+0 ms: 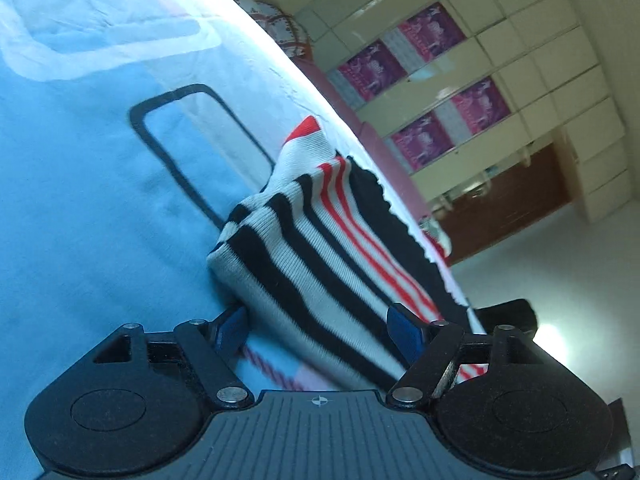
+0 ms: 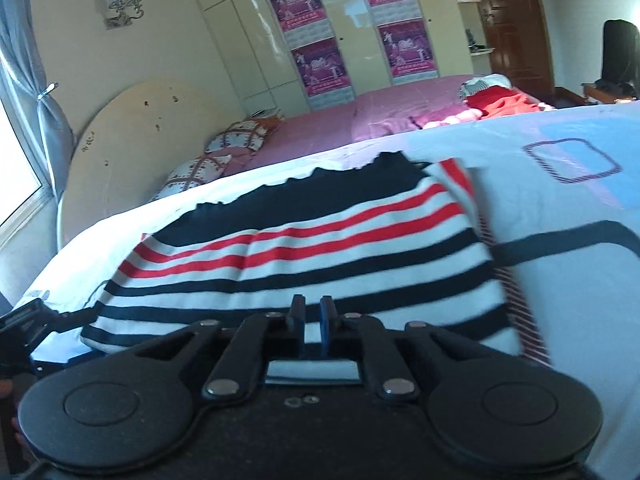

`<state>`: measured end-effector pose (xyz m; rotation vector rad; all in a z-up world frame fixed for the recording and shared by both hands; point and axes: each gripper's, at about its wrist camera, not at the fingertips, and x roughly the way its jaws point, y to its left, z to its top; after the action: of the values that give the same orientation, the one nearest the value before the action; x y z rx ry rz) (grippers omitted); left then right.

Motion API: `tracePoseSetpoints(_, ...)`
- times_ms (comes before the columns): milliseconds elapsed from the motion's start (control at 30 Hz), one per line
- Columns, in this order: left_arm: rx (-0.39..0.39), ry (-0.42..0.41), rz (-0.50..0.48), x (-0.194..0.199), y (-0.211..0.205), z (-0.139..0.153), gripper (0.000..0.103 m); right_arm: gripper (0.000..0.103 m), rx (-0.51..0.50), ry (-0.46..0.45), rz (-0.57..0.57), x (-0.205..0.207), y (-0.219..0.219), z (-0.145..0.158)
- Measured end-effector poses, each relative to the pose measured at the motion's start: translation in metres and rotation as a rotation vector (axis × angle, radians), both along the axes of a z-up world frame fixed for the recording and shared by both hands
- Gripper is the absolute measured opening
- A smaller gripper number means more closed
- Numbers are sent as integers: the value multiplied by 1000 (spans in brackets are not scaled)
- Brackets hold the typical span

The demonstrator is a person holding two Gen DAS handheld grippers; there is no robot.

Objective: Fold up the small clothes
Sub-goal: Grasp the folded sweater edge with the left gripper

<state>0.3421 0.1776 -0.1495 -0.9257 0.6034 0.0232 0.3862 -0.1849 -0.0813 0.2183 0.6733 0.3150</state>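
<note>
A small knitted garment with black, white and red stripes (image 1: 320,248) lies on a light blue patterned sheet (image 1: 80,200). In the left wrist view my left gripper (image 1: 320,330) is open, its blue fingertips (image 1: 404,332) spread either side of the garment's near edge. In the right wrist view the same garment (image 2: 304,248) lies spread flat on the sheet (image 2: 560,280). My right gripper (image 2: 311,318) is shut on the garment's near white edge, with its pads almost together.
A pink bed (image 2: 400,108) with patterned pillows (image 2: 236,138) and a pile of red clothes (image 2: 504,102) lies behind. A wardrobe with purple posters (image 2: 320,40) and a brown door (image 2: 508,20) stand at the back. The left gripper's black body (image 2: 24,328) shows at the left edge.
</note>
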Motion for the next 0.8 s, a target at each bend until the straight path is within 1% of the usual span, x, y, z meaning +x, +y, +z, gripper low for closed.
tracePoseSetpoints(100,8,-23,2,11,-2,-5,75,9,7,2,26,11,11,-4)
tracePoseSetpoints(233,37,-31,3,30,-4,-6,74,9,24,18,48,22,22,-11)
tracePoseSetpoints(367,56,-36,13,41,-3,-5,74,9,13,16,71,38,36,-16)
tracePoseSetpoints(600,66,-49,28,48,0,-6,74,9,-5,-5,100,64,58,-15)
tracePoseSetpoints(667,76,-52,25,50,0,-6,73,9,-11,-4,104,69,62,-16)
tracePoseSetpoints(700,81,-48,28,51,0,-7,67,9,-13,-1,107,72,63,-17)
tracePoseSetpoints(733,79,-46,35,50,1,-8,64,9,-18,1,108,74,64,-18)
tracePoseSetpoints(800,58,-37,55,46,7,-12,44,9,-28,6,113,77,66,-21)
